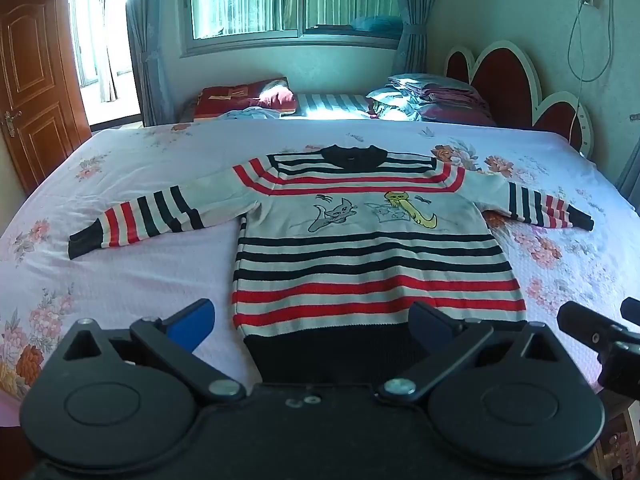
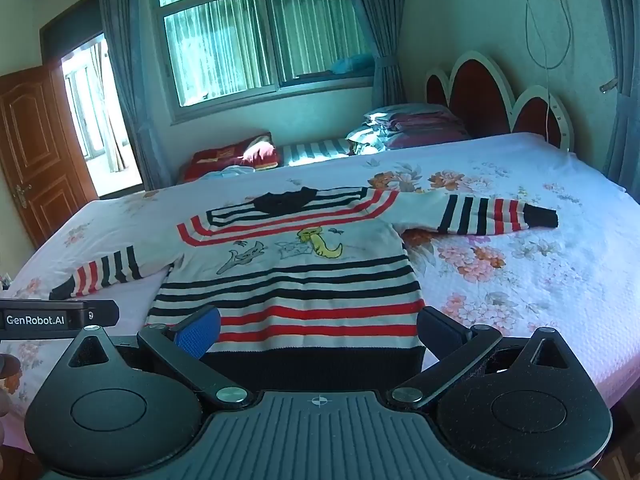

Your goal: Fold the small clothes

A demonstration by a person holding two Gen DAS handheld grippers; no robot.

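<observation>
left wrist view: striped sweater lies flat on the bed, sleeves spread. both grippers hover with fingers wide open, empty. a grab at one knit layer could drag and bunch it.

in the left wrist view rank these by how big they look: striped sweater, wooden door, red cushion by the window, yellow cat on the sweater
1. striped sweater
2. wooden door, though partly cut off by the frame
3. red cushion
4. yellow cat

The sweater lies nearest the camera, which inflates its look.
</observation>
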